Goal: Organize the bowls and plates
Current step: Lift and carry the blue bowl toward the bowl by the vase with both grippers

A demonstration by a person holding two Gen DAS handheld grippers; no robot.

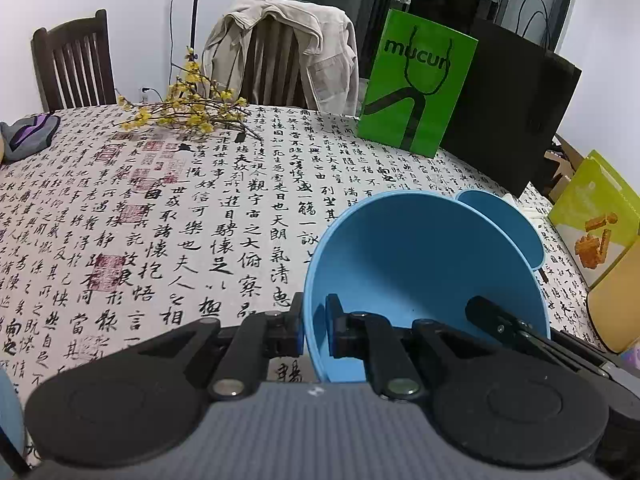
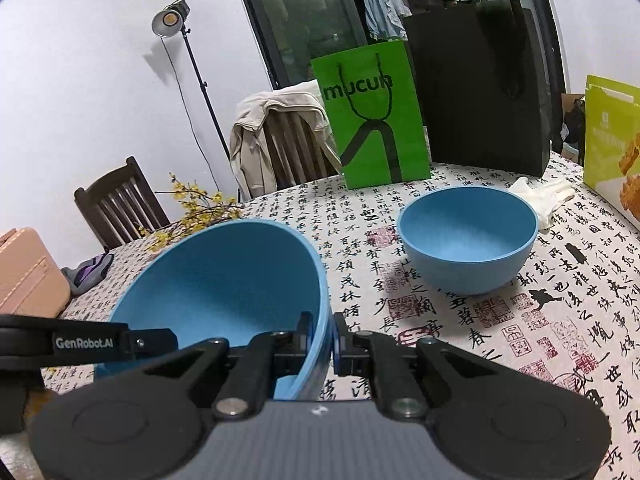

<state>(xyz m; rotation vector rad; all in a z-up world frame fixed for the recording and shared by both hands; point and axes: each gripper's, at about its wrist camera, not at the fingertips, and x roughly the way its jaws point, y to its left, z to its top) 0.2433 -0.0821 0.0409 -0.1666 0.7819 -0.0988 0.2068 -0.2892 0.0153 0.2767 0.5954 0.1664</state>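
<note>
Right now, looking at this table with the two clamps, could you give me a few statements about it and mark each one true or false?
1. Both clamps grip the rim of the same blue bowl: left gripper, right gripper. True.
2. A second blue bowl stands upright on the table. True.
3. The green bag lies flat. False: it stands upright beside the black bag.
4. The second bowl holds soup. False: it is empty.
5. Yellow flowers lie on the tablecloth. True.

A large blue bowl (image 2: pixel 224 280) hangs tilted above the worktop (image 2: pixel 520 300), its rim pinched on two opposite sides. A smaller blue bowl (image 2: pixel 468 240) stands upright at its two o'clock.
</note>
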